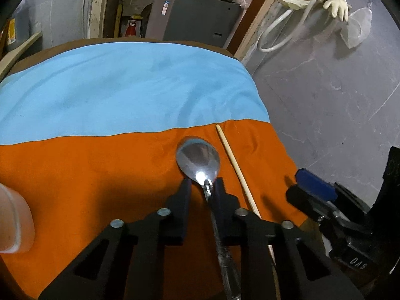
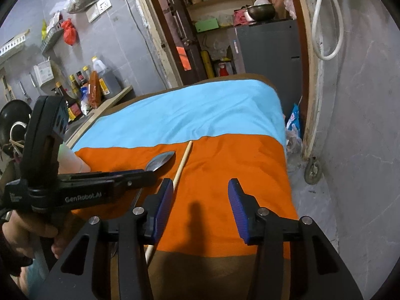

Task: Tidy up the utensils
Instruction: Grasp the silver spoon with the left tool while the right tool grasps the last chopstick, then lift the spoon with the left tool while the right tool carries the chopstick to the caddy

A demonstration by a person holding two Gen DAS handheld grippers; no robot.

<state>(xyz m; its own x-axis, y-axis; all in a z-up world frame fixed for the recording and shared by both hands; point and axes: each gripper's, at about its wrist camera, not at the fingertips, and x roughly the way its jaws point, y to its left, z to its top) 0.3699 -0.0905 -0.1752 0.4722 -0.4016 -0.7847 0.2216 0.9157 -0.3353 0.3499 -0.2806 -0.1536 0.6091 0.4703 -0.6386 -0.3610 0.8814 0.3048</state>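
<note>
On the orange cloth, the left gripper pinched the spoon at its neck, while the chopstick lay lengthwise just outside the right gripper's spread, empty fingers.

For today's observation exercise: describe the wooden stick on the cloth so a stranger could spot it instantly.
Find the table's two-coloured cloth, blue beyond, orange nearer. On the orange half, a metal spoon is clamped in the left gripper. The wooden stick lies just right of it: pale, thin and straight, unlike the shiny, round-bowled spoon.
</note>
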